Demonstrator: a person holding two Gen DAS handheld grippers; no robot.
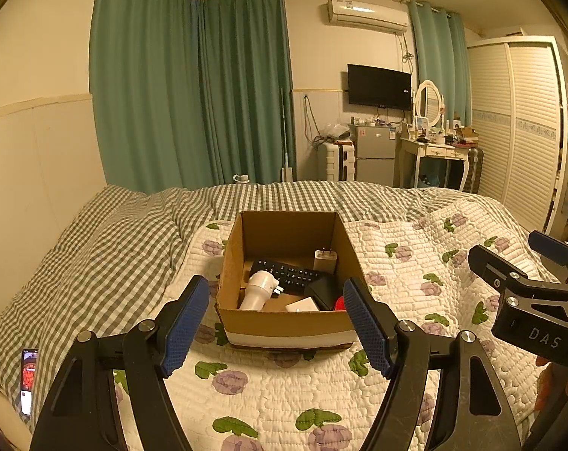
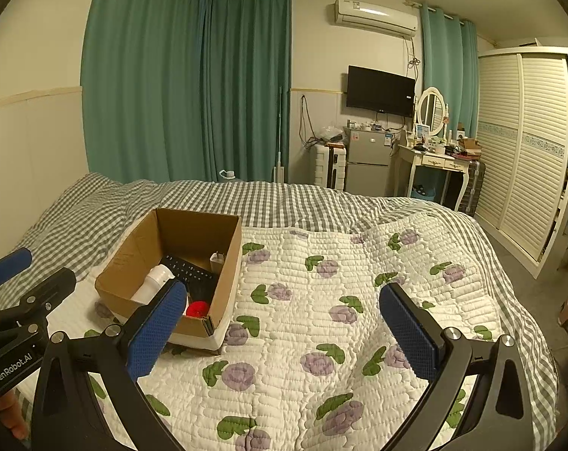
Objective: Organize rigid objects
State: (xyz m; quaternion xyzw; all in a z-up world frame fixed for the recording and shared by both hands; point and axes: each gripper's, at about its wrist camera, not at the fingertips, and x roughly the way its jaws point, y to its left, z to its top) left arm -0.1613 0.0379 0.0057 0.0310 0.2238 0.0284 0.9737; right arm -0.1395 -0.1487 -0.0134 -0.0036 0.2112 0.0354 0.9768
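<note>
An open cardboard box (image 1: 284, 325) sits on the floral quilt (image 1: 321, 394). Inside lie a black remote (image 1: 287, 274), a white cylindrical object (image 1: 259, 289), a white plug adapter (image 1: 325, 260), a black object (image 1: 323, 291), a small white box (image 1: 302, 305) and a red object (image 1: 339, 304). My left gripper (image 1: 278, 323) is open and empty, just in front of the box. My right gripper (image 2: 282, 329) is open and empty over the quilt, right of the box (image 2: 148, 300). The remote (image 2: 188, 268) and red object (image 2: 198, 308) show there too.
A checked grey duvet (image 1: 114, 240) covers the bed's far and left side. A phone (image 1: 29, 379) lies at the left bed edge. Beyond the bed stand a fridge (image 1: 374, 154), a dressing table (image 1: 434, 150) and a wardrobe (image 1: 517, 131).
</note>
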